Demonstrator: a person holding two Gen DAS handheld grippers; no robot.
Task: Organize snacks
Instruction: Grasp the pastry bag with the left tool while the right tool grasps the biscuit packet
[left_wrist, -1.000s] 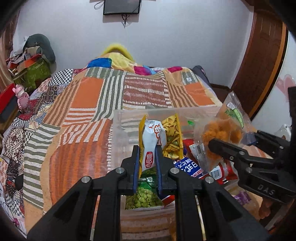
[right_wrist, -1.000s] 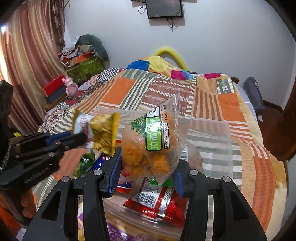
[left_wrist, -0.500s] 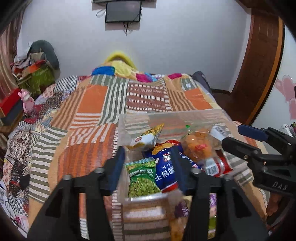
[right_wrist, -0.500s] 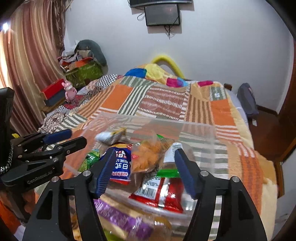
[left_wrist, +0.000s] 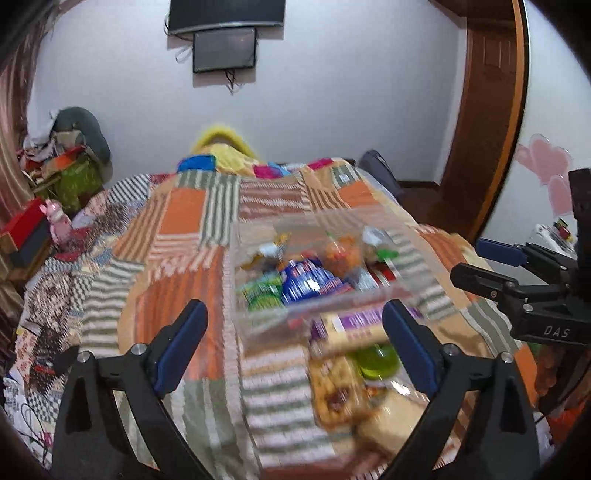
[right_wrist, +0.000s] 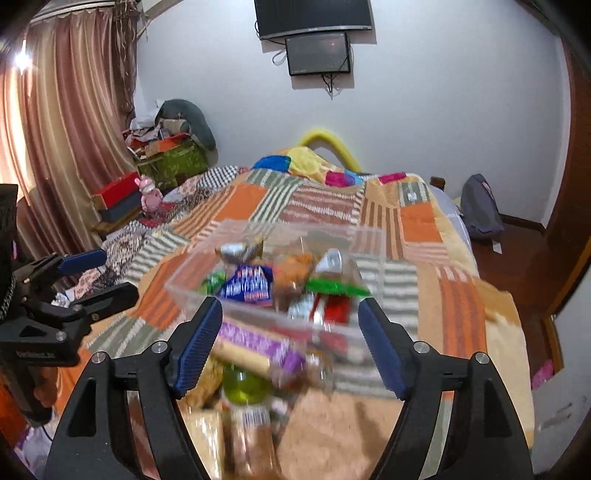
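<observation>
Both claws wide open & empty: left claw, right claw, each hanging above the near end of the bed, neither touching anything.

Progress, as I judge it: partly done. The clear bin sits on the bed w/ several packs already in it; a pile of snacks lies on the bed just in front of its near wall, so more loading is left.

Count in bin (blurry, approx.): 1 green pack, 1 blue pack, 1 orange-ball bag, 1 red pack, 1 yellow/white pack. So 5 I can make out, maybe more under them.

Outside: 1 purple pack, 1 green-capped item, plus 2–3 tan/brown packs, too smeared to count for sure.
</observation>
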